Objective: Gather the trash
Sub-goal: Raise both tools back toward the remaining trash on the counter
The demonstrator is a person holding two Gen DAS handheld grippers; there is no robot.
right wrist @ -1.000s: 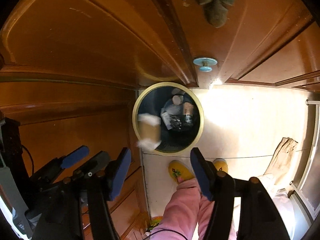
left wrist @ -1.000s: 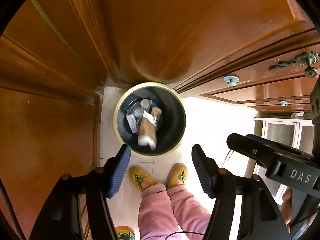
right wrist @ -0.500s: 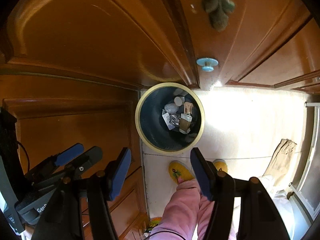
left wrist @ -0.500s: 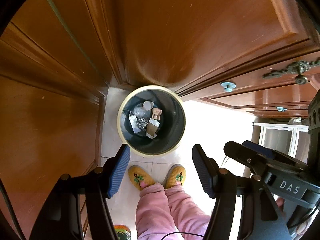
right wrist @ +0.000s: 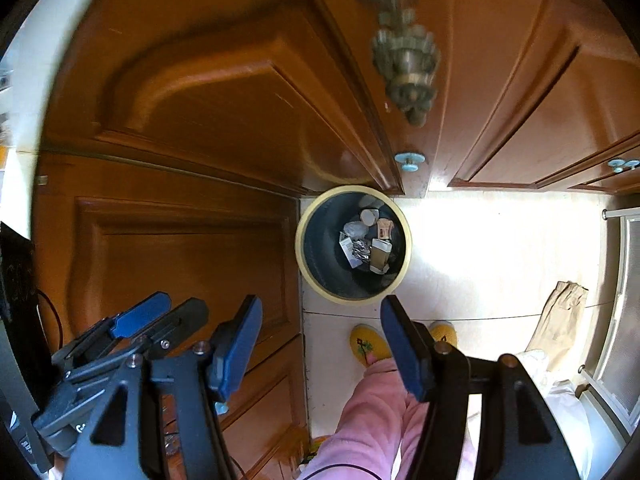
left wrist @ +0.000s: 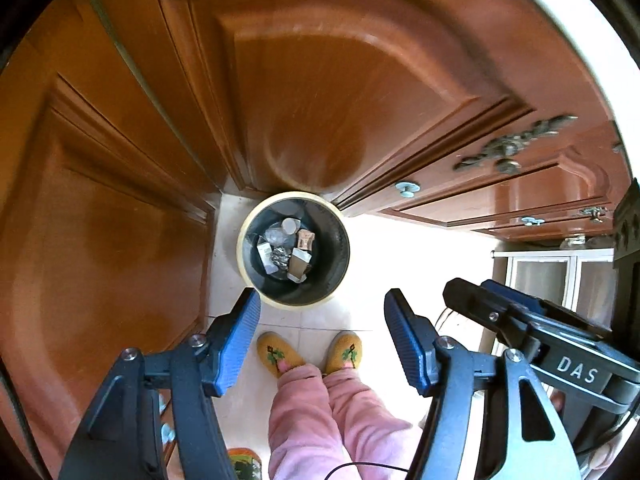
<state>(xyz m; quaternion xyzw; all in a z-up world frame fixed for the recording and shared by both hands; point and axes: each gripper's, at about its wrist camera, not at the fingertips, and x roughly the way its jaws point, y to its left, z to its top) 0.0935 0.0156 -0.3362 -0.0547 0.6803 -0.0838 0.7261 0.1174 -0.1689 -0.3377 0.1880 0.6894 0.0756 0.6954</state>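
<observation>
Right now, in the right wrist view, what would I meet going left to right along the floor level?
Wooden cabinet door → trash bin → bright floor tile → brown paper bag → white framed panel.

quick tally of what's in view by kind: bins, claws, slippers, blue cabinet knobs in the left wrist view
bin: 1
claws: 2, the left claw and the right claw, both open and empty
yellow slippers: 2
blue knobs: 2
total: 7
</observation>
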